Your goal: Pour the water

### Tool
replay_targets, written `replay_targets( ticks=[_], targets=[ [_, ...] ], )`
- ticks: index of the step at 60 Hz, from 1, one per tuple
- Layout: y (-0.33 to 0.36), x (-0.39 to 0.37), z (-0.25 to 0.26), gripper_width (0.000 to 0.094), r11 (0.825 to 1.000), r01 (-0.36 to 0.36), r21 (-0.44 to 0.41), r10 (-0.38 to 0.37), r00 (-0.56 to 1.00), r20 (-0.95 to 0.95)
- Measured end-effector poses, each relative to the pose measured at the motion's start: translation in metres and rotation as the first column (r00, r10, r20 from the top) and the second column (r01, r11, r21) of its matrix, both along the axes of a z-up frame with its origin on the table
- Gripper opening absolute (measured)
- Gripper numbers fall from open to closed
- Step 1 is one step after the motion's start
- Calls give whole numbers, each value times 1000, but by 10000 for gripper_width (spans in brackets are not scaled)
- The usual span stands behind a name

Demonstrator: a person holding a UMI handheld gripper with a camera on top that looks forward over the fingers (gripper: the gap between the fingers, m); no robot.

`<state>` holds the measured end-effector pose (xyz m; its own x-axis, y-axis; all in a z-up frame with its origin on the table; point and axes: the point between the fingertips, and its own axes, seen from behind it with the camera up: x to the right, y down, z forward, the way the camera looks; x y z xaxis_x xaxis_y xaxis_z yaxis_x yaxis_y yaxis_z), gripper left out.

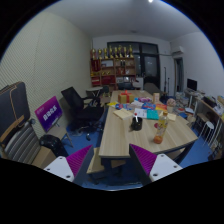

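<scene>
Fingers (pixel 113 163) apart before cluttered table (pixel 125 135).

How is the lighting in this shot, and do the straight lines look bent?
Gripper view: even indoor light, brighter near the window at the back; the fisheye lens bows the table edges and walls outward; small items on the table are too tiny to make out; the gripper is open.

Gripper (pixel 117 166) fingers were white with magenta pads (pixel 143 160). Table (pixel 125 142) was light wood, strewn with multicoloured items: orange, blue, yellow. Floor (pixel 205 155) was blue. Office chair (pixel 80 108) was black. Sign (pixel 48 113) by the wall was purple with white lettering. Shelf (pixel 108 70) at the back was red-orange. Walls were off-white.
</scene>
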<state>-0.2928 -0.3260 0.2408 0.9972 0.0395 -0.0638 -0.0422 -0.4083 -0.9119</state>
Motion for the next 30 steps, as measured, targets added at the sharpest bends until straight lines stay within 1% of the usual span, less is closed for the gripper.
replay_targets(
  ticks=[2,4,8,13,18,24,30],
  targets=[
    [-5,11,6,814,1000,10,2,-10,1000,-1],
    [5,15,-2,815,1000,25,5,-26,1000,7],
    [5,51,0,812,998,56,29,-56,998,21],
    [25,97,-6,814,990,122,77,-125,991,43],
    [52,161,-23,817,981,170,91,-175,984,42],
    [98,214,-52,817,976,182,117,-190,979,68],
    [159,260,-88,818,978,164,125,-175,981,79]
  ],
)
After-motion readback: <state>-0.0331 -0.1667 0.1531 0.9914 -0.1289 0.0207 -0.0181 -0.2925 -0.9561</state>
